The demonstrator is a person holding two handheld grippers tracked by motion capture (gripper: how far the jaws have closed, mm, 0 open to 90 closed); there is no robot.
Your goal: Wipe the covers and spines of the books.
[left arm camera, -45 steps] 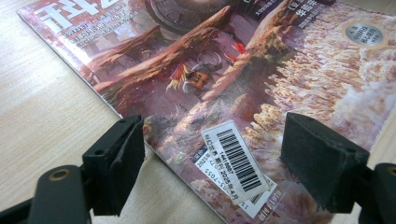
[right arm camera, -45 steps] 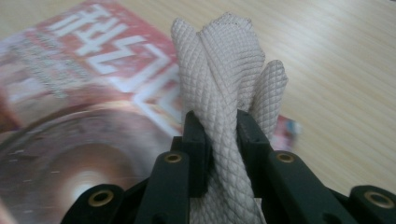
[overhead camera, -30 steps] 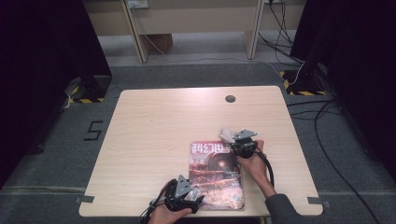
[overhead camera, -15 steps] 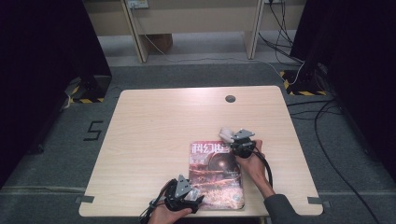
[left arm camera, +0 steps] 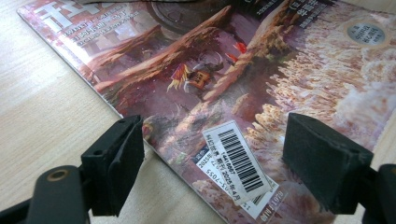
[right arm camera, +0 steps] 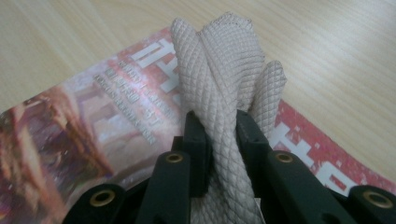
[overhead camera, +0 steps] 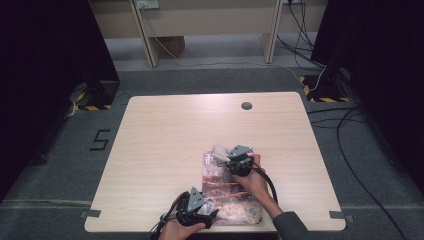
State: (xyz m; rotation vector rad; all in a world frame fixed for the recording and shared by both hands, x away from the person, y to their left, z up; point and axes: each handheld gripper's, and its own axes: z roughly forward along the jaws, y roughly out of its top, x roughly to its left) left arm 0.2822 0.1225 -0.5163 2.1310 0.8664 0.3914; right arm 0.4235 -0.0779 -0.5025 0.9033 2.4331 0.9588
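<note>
Magazine [overhead camera: 231,192] lies flat on worktop [overhead camera: 165,130] near front edge, long axis running away from person, title end far. Left claw [left arm camera: 212,154] w/ jaws apart, straddling its near barcode corner. Right claw [right arm camera: 220,140] clamped on bunched beige cloth [right arm camera: 224,70] over title end.
</note>
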